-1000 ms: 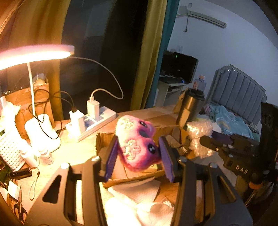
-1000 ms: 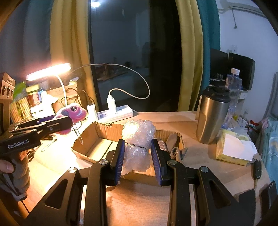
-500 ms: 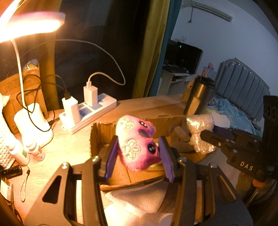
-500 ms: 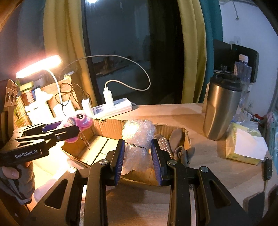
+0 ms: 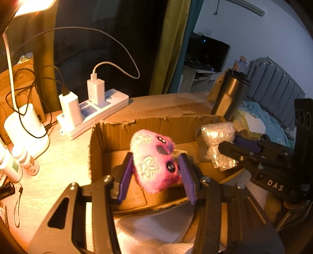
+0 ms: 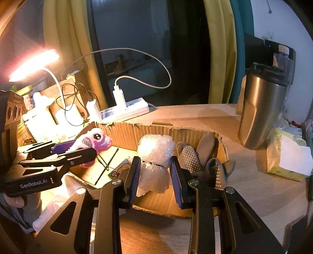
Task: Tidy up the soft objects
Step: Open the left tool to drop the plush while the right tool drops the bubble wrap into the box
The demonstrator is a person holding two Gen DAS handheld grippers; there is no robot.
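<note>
Pink plush toy (image 5: 154,162) clamped in my left gripper (image 5: 156,172) and bubble wrap wad (image 6: 154,156) pinched in my right gripper (image 6: 156,175) both hang over the cardboard box (image 6: 156,129), so I'm worried the toy's dangling chain (image 6: 102,160) snags its wall.

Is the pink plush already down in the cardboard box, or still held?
Still held. The left tongs clamp the pink plush above the cardboard box floor; its bead chain dangles free.

Desk lamp (image 6: 33,64) is glowing warm over the wooden desk (image 6: 254,181). Yellow curtains (image 6: 219,50) are hanging beside a dark window (image 6: 146,39). Grey padded headboard (image 5: 277,84) is standing against the pale wall (image 5: 264,39); air conditioner (image 5: 246,6) mounted high.
</note>
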